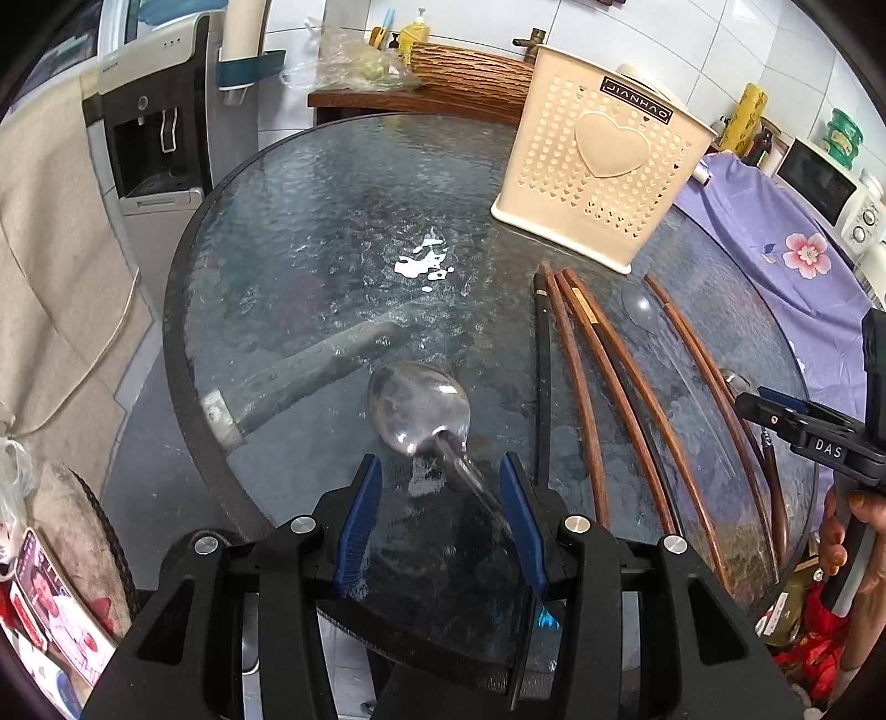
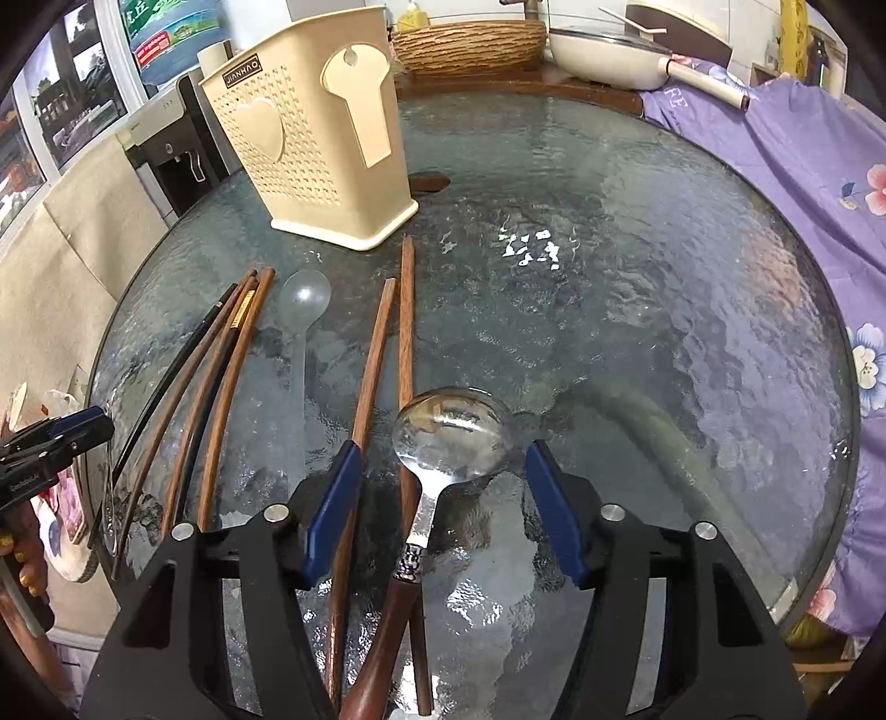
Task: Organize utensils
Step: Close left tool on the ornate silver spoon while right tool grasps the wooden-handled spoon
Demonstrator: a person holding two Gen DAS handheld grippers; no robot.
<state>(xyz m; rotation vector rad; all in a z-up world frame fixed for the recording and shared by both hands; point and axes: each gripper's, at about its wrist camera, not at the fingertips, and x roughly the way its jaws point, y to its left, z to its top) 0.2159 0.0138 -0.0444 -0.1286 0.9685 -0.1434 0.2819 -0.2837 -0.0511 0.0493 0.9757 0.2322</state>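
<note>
A metal spoon (image 1: 418,407) lies near the front edge of the round glass table (image 1: 310,221). Its handle runs back between the fingers of my left gripper (image 1: 440,462), close to the right pad; the jaws stand apart, open. A second metal spoon with a wooden handle (image 2: 451,437) lies between the wide-apart fingers of my right gripper (image 2: 443,446), which is open and touches nothing. Two brown chopsticks (image 2: 387,354) pass under its left finger. Several more chopsticks (image 2: 221,387) and a clear plastic spoon (image 2: 304,302) lie to the left. The cream perforated holder (image 2: 310,138) stands upright behind them.
A purple flowered cloth (image 2: 775,166) covers something past the table's right side. A water dispenser (image 1: 149,127) stands behind the table on the left. On the counter at the back are a woven basket (image 2: 470,39) and a cream pan (image 2: 609,61). A microwave (image 1: 819,177) sits far right.
</note>
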